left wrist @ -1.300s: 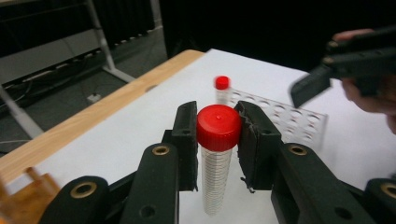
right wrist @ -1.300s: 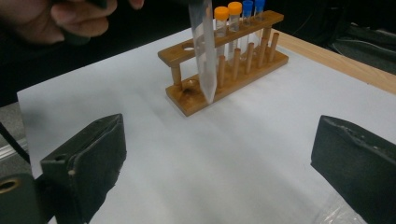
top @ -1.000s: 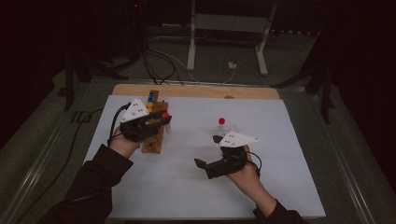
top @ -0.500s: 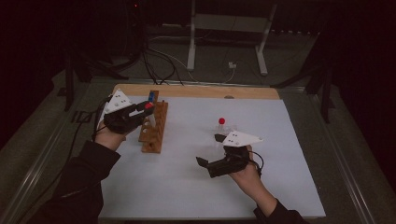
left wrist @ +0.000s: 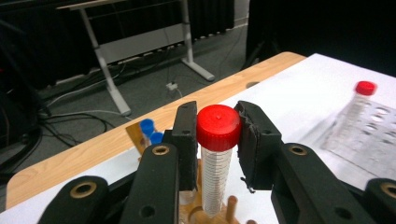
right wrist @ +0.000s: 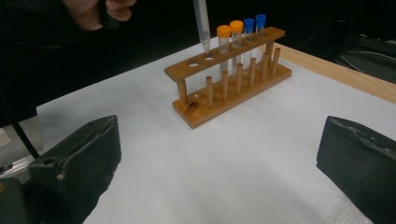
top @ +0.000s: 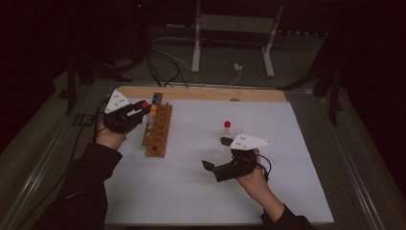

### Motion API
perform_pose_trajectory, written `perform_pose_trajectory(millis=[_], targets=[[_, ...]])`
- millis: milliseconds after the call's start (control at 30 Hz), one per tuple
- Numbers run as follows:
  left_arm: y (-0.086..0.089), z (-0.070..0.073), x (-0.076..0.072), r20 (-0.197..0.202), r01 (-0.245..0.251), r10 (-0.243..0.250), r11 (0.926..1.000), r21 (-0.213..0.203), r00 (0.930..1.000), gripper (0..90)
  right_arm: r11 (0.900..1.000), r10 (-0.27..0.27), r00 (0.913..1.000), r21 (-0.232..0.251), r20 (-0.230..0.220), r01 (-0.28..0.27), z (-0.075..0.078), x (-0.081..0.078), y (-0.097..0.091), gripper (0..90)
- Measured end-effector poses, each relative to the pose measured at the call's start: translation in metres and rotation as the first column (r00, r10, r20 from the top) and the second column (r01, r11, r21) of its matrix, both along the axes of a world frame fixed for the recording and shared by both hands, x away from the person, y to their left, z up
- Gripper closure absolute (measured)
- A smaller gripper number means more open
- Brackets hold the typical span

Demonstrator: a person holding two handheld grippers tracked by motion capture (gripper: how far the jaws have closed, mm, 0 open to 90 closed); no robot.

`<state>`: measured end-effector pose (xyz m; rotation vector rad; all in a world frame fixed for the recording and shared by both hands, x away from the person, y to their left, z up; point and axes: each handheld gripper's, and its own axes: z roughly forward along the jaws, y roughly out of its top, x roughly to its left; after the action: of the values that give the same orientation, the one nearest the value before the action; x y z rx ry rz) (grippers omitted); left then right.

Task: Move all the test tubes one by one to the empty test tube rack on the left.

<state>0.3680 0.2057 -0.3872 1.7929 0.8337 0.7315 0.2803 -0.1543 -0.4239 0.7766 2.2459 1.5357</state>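
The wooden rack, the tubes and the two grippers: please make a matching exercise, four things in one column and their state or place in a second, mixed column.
Things:
1. left gripper
2. right gripper
3. orange-capped tubes
4. wooden rack

States:
a. open, holding nothing
b. standing on the white sheet
c. shut on a red-capped tube
d. standing in the rack beside the blue-capped tubes

Pairs: 1-c, 2-a, 3-d, 4-b
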Motion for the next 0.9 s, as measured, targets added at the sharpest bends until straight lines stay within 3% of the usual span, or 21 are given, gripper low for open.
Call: perform_pose_trajectory(millis=[500,900], targets=[[-0.002,-0.036,0.012,-0.078,-0.033,0.035,0.9992,0.024,0.9964,71.3,0.9999,0.008,1.0000,0.015,-0.002,-0.008,0.001,0.000,-0.002,0.0],[-0.002,-0.056,0.016,-0.146,-0.048,0.053,0.9981,0.038,0.9879,71.2,0.9998,0.004,1.0000,0.017,0.001,-0.004,0.001,0.000,-0.003,0.0]])
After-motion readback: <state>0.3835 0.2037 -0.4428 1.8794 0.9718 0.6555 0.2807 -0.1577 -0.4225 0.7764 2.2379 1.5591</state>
